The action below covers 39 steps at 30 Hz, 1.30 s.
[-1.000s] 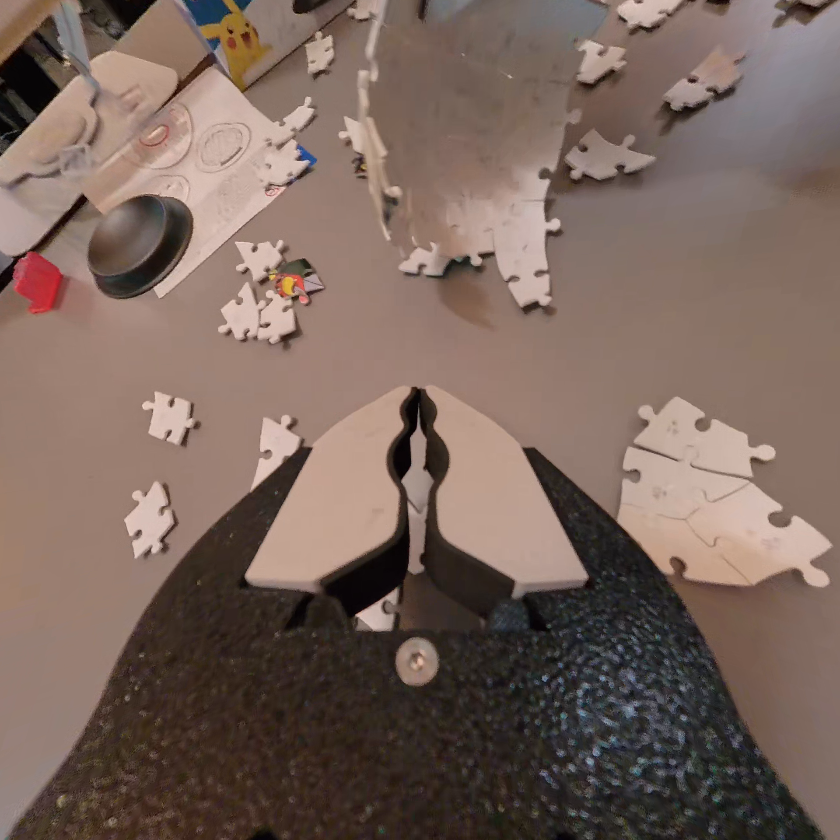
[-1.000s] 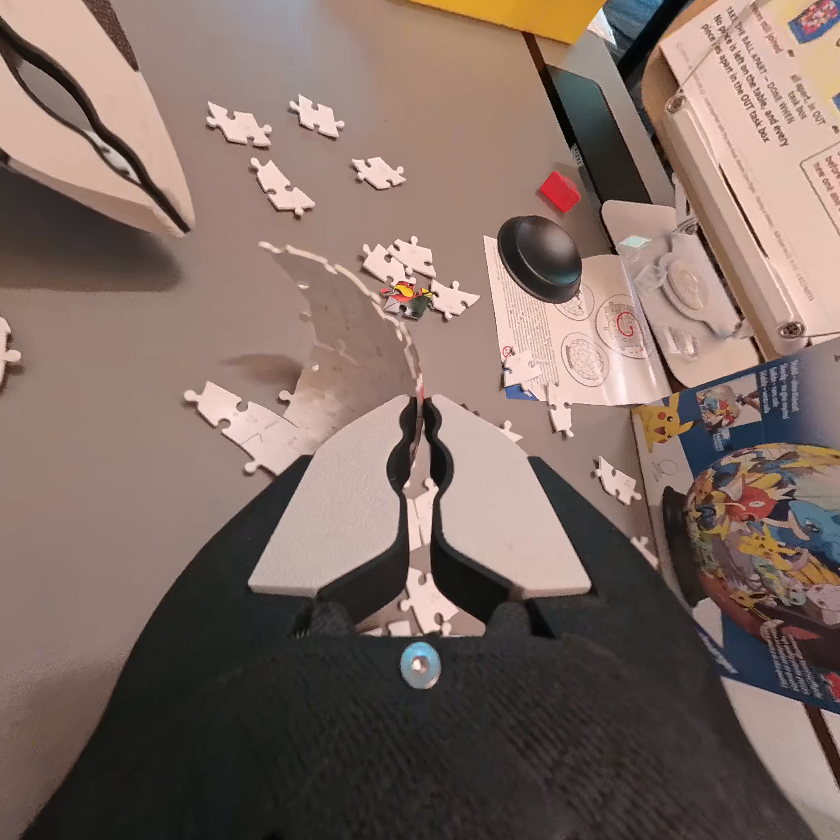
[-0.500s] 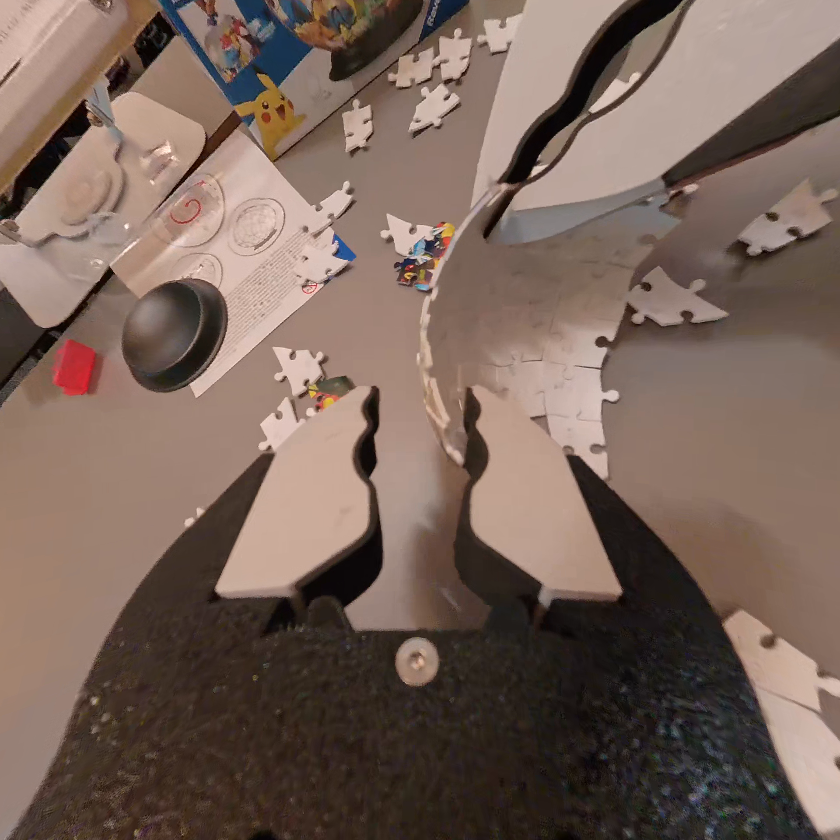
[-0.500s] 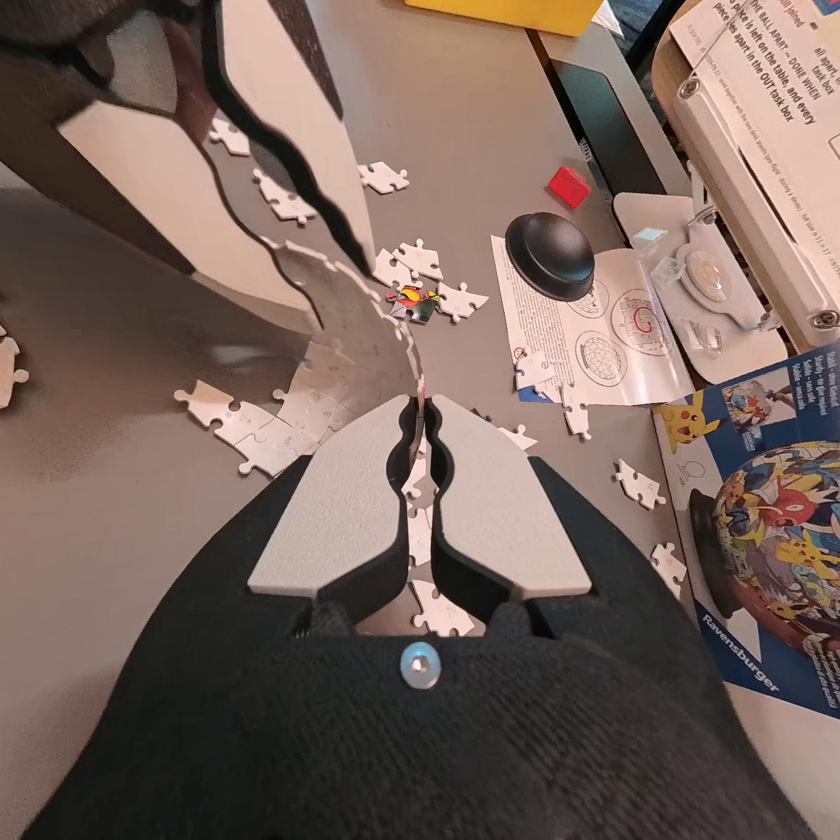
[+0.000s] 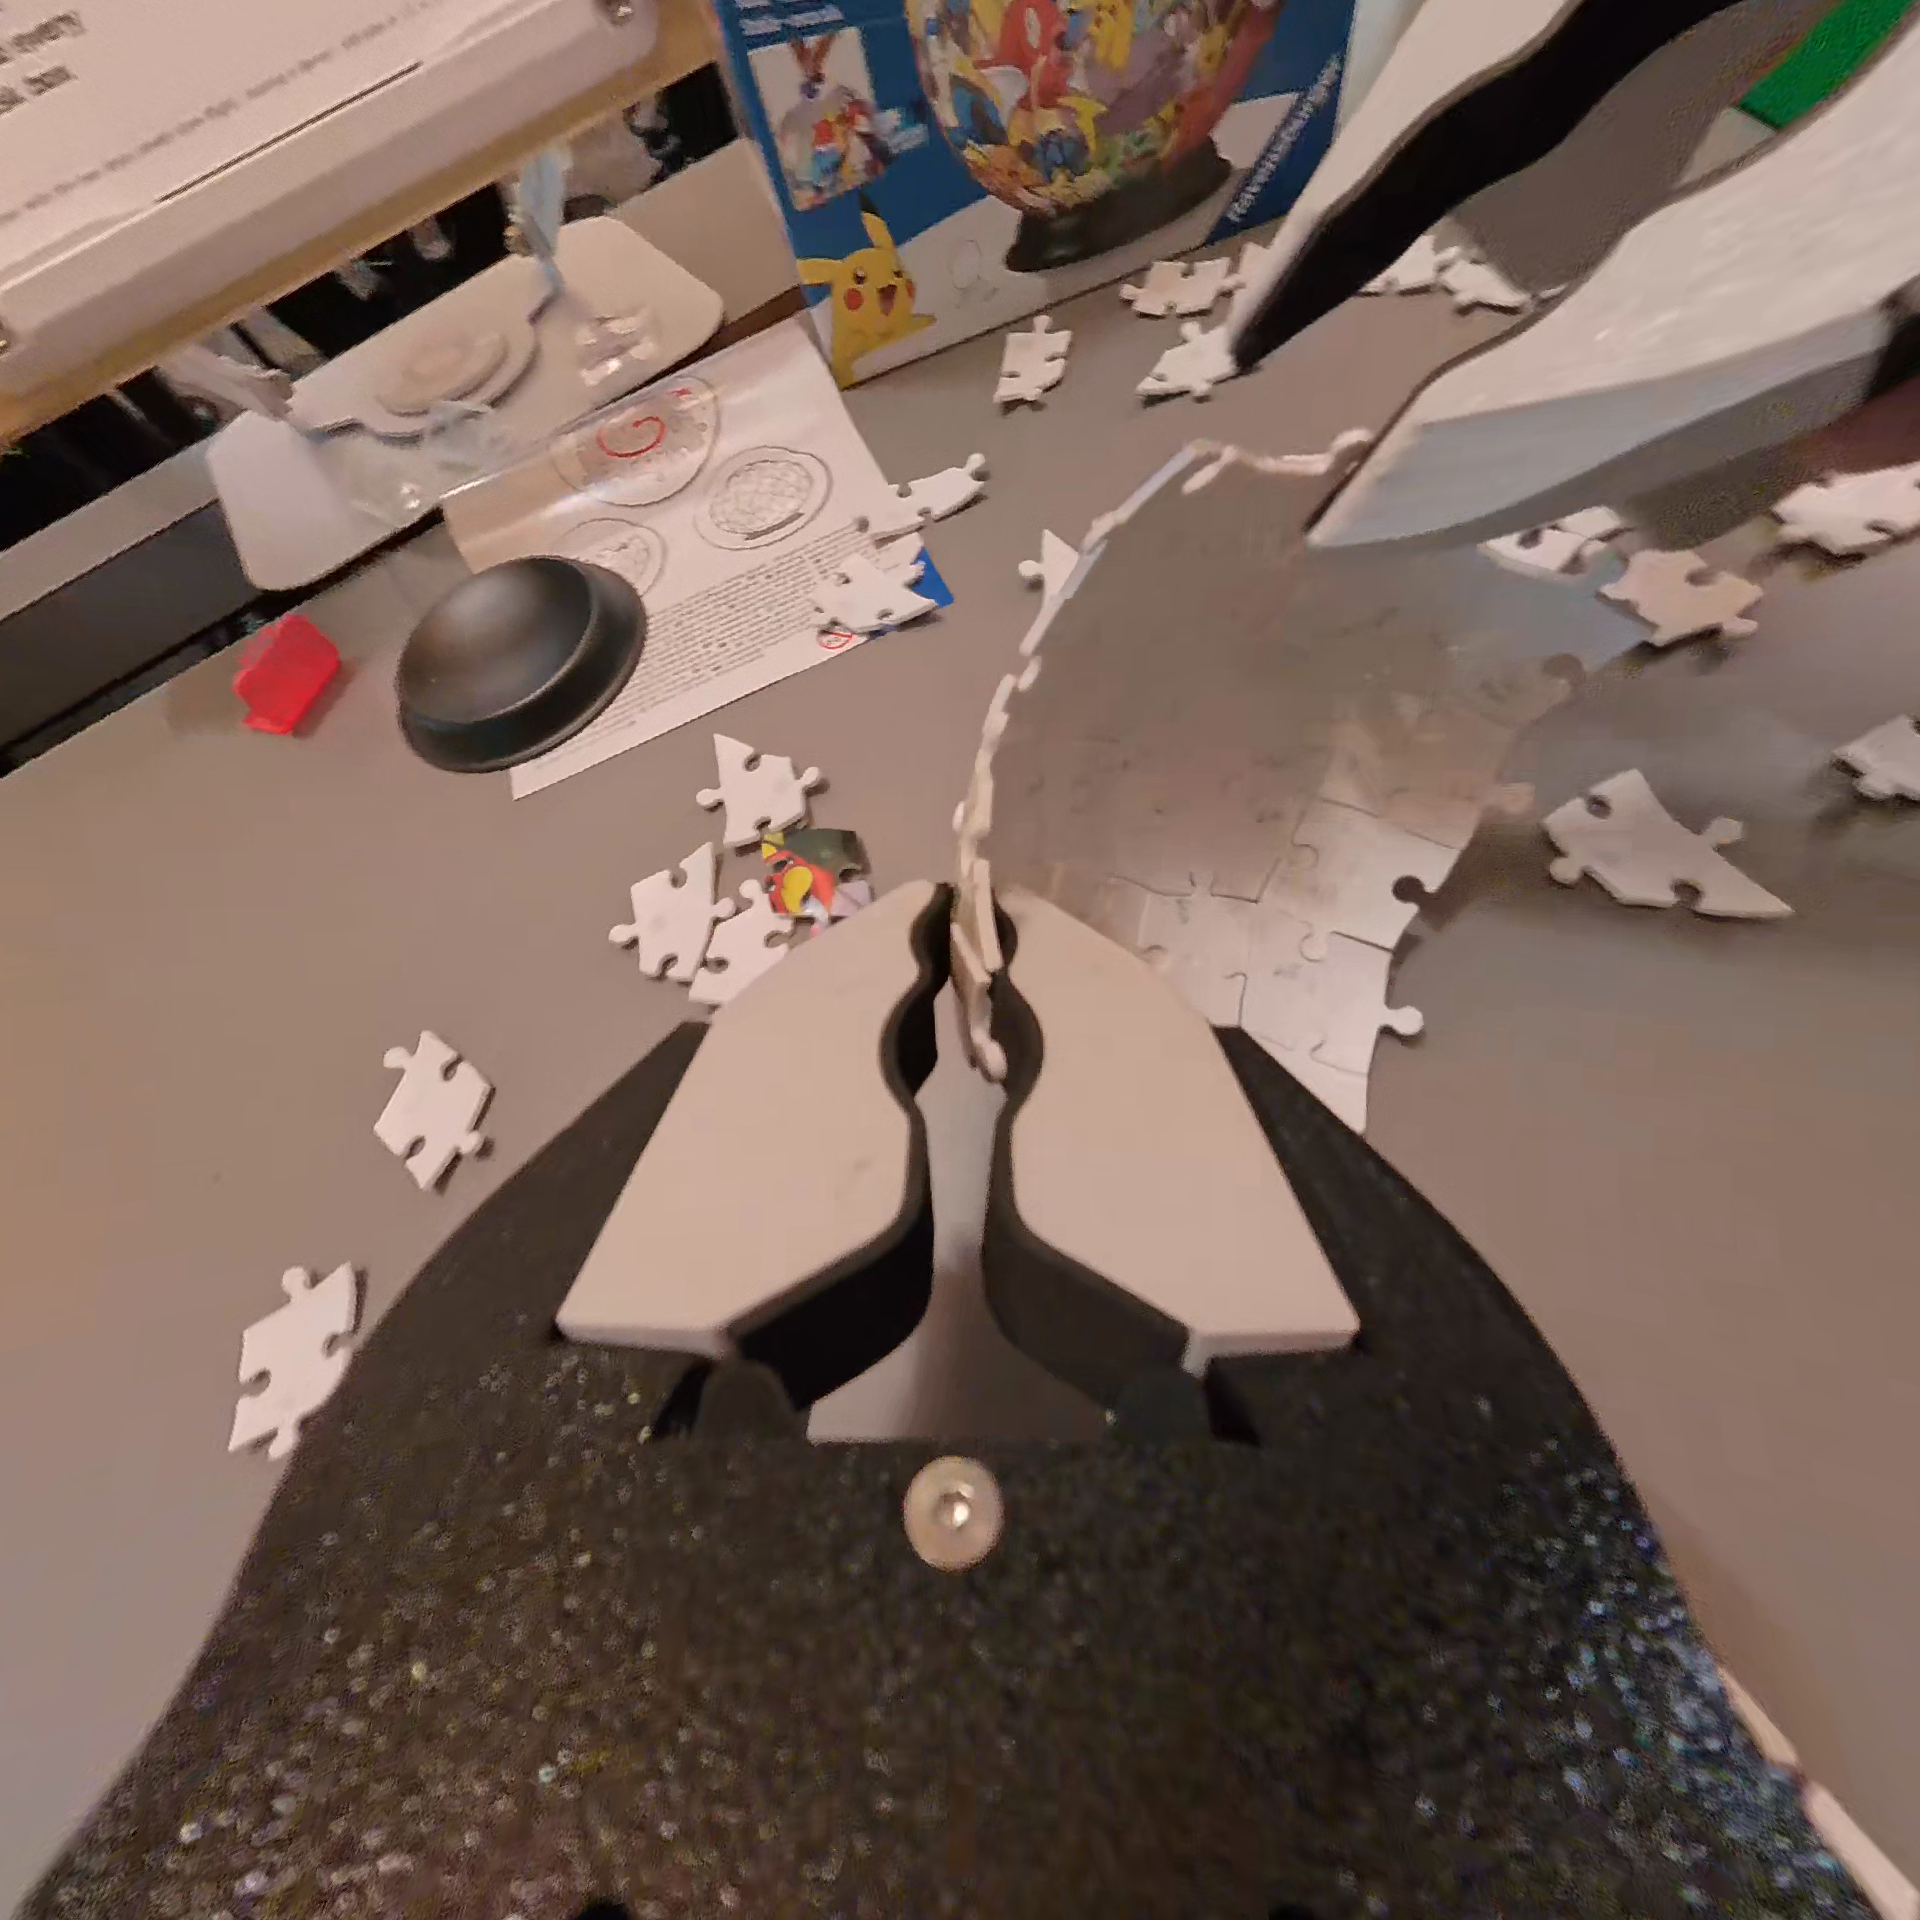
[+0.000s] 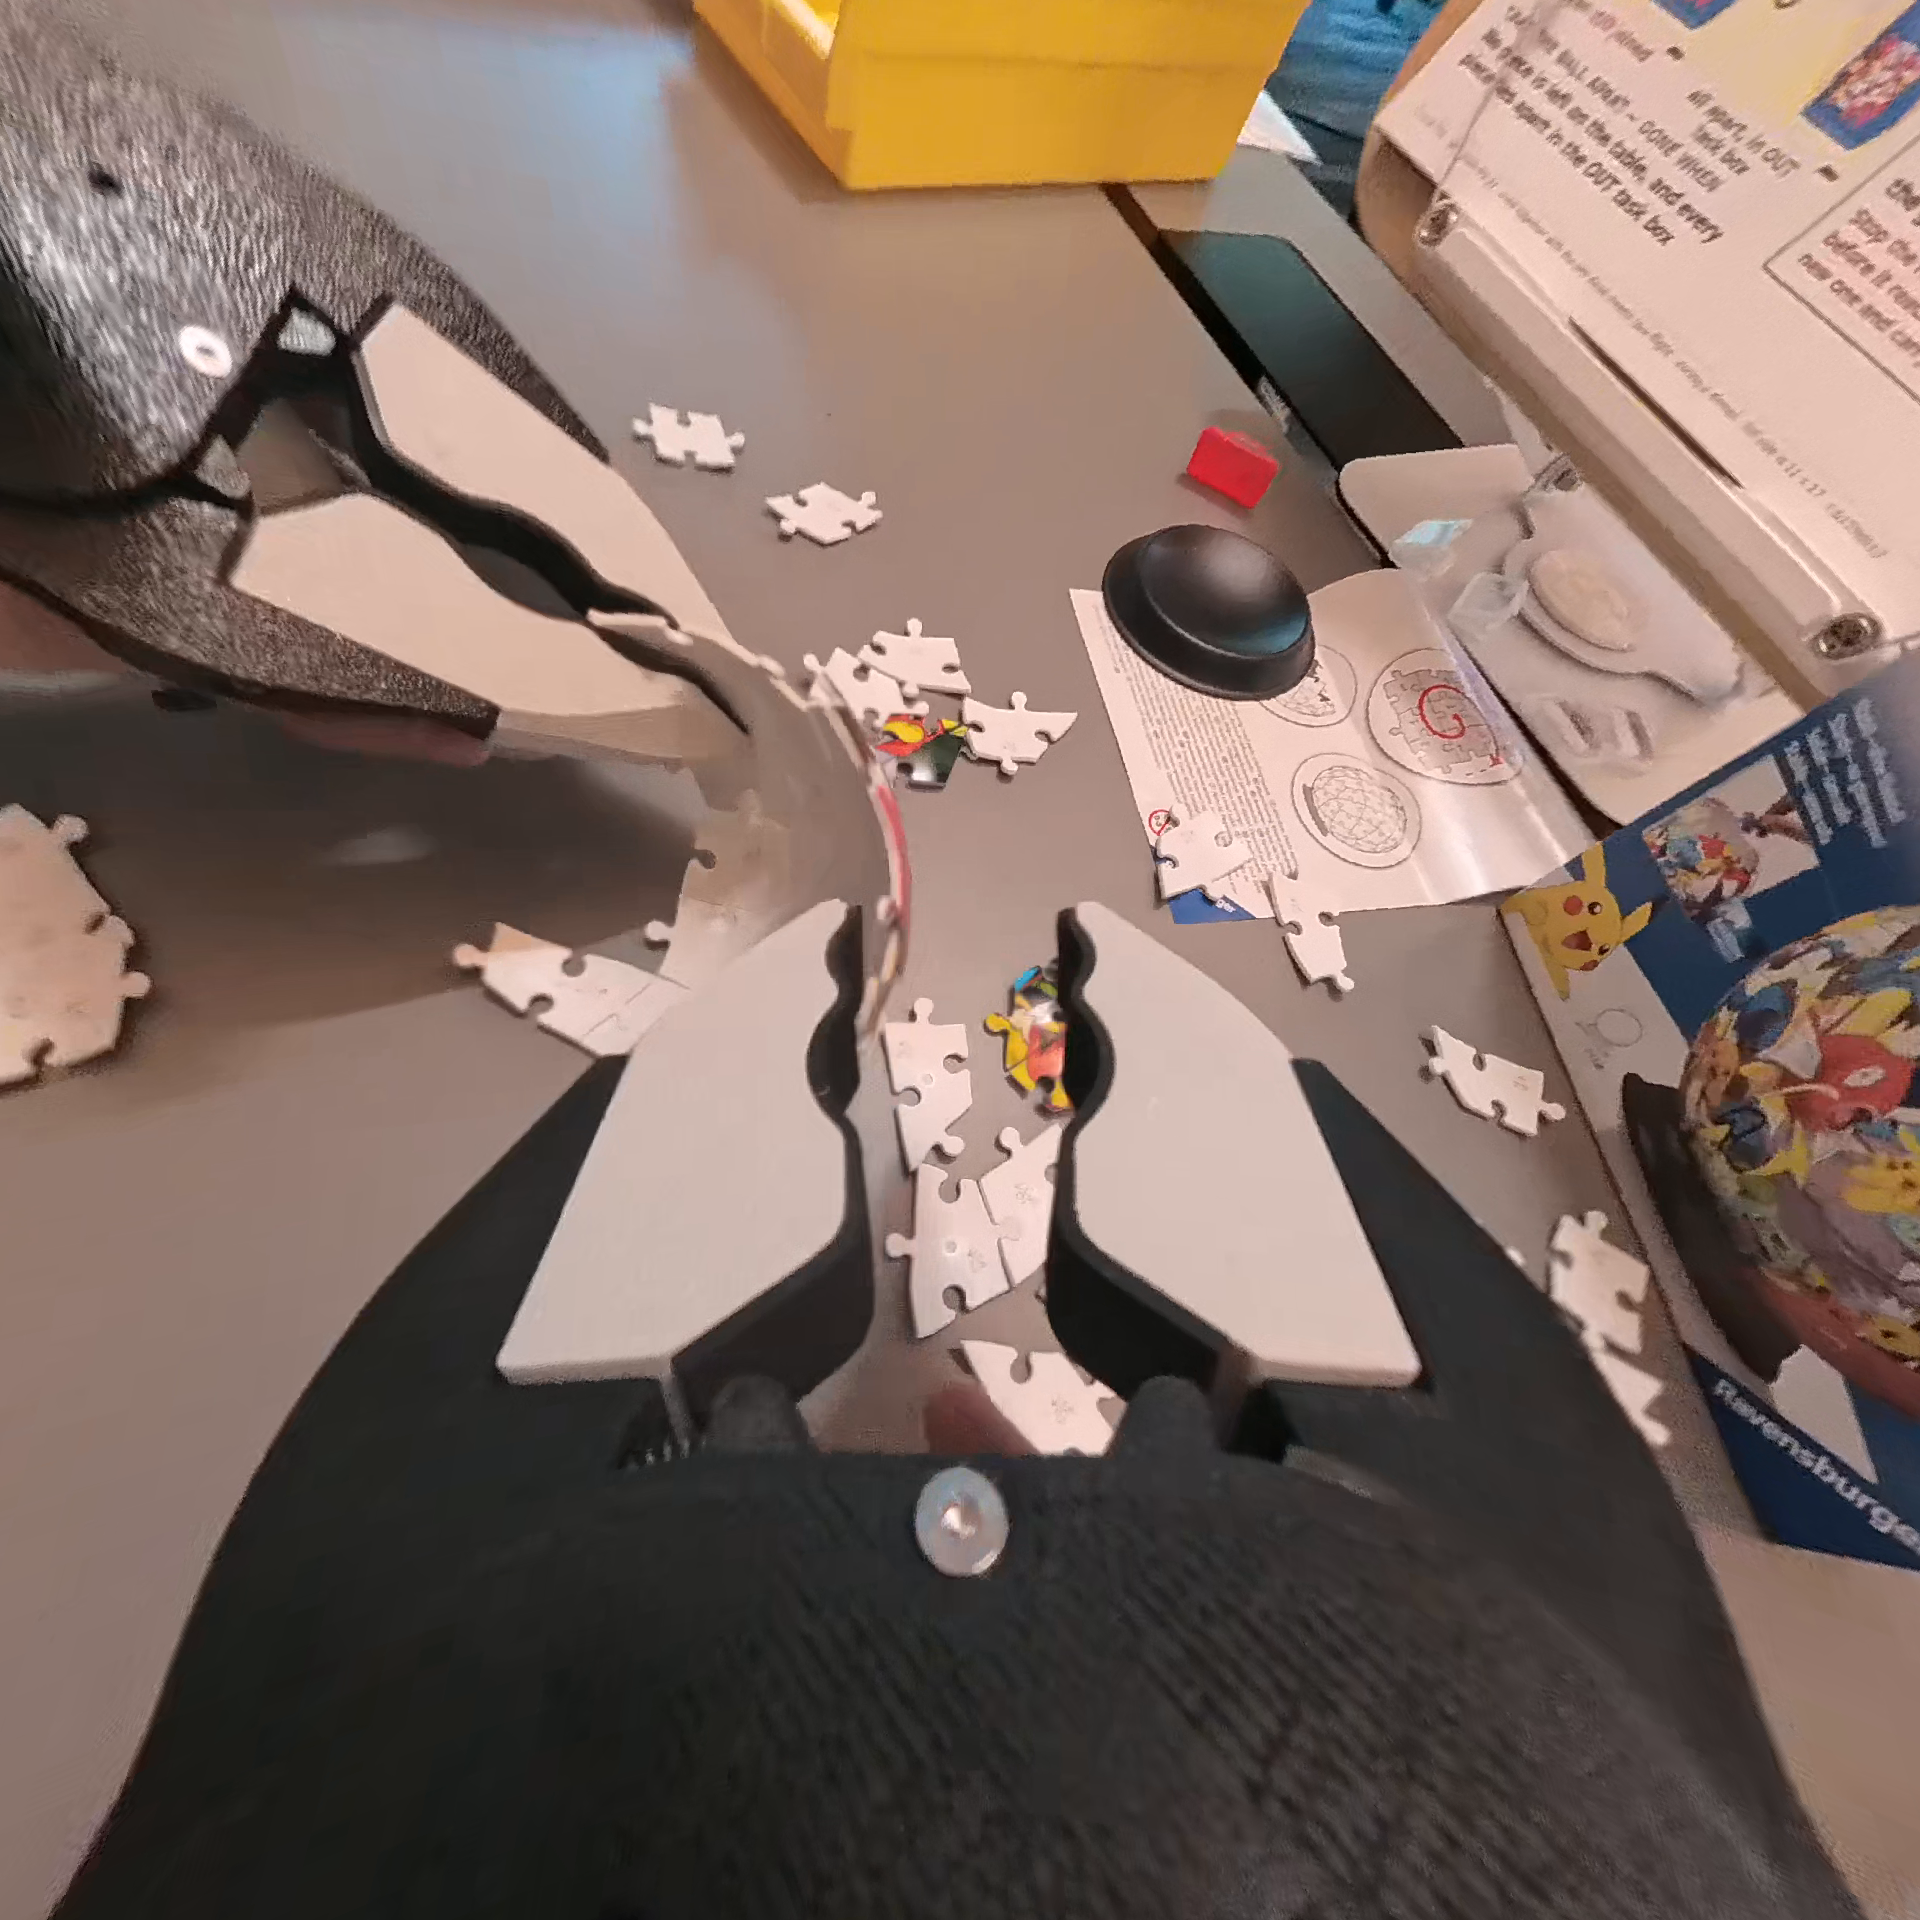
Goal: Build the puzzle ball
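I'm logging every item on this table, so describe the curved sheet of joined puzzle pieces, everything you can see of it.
The curved sheet of joined puzzle pieces is a bowl-like shell of interlocked pieces showing its plain whitish-grey inner face, with colour print only along its outer edge. Seams, tabs and notches mark its ragged rim. It stands tilted, its lower part on the grey table. The left gripper is closed on its near edge, fingers on both faces. The right gripper is open, one finger right beside the far edge, contact unclear. Loose pieces lie around it.
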Tool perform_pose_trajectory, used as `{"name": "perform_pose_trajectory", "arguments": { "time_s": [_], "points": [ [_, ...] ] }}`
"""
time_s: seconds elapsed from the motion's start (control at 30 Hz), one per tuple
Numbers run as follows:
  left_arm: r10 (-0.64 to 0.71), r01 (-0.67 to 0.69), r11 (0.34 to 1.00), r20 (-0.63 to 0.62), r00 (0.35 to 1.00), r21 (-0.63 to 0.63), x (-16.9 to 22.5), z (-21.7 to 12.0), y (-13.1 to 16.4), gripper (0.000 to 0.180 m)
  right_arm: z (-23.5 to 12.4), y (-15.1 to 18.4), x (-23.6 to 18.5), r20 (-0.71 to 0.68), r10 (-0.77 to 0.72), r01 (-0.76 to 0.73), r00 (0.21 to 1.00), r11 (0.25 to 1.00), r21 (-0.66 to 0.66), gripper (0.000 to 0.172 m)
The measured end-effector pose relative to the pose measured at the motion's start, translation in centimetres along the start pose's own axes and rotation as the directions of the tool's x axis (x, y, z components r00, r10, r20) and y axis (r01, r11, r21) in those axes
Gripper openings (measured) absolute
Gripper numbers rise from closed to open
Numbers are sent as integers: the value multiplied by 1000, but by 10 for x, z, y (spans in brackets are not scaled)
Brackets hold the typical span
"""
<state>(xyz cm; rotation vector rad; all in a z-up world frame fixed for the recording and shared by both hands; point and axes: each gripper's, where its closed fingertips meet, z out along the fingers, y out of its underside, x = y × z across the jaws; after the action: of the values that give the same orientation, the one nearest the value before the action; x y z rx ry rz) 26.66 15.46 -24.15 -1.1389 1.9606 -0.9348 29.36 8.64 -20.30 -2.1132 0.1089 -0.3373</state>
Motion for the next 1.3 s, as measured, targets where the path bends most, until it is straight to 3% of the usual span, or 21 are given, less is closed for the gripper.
{"name": "perform_pose_trajectory", "arguments": {
  "time_s": [0.03,0.3,0.47,0.7,1.03,1.3],
  "points": [
    [-9,9,1000,18,1000,3,-2,0,1,4,-3,0,2,6,35,-35,999,999,13,40],
    [-125,125,992,92,988,7,-10,0,10,4,-11,19,-2,9,341,-342,940,940,15,52],
    [-150,150,989,115,982,11,-13,0,11,4,1,26,-23,-20,399,-397,917,916,57,42],
    [-127,125,992,125,984,21,-12,-1,9,4,7,20,-13,-166,340,-312,926,935,171,7],
    [-99,98,995,128,987,16,-10,0,9,5,10,19,-3,-366,161,-121,917,984,131,3],
    [-106,96,991,114,988,92,-7,-14,2,35,11,22,-1,-439,83,-50,895,995,85,3]
  ]
}}
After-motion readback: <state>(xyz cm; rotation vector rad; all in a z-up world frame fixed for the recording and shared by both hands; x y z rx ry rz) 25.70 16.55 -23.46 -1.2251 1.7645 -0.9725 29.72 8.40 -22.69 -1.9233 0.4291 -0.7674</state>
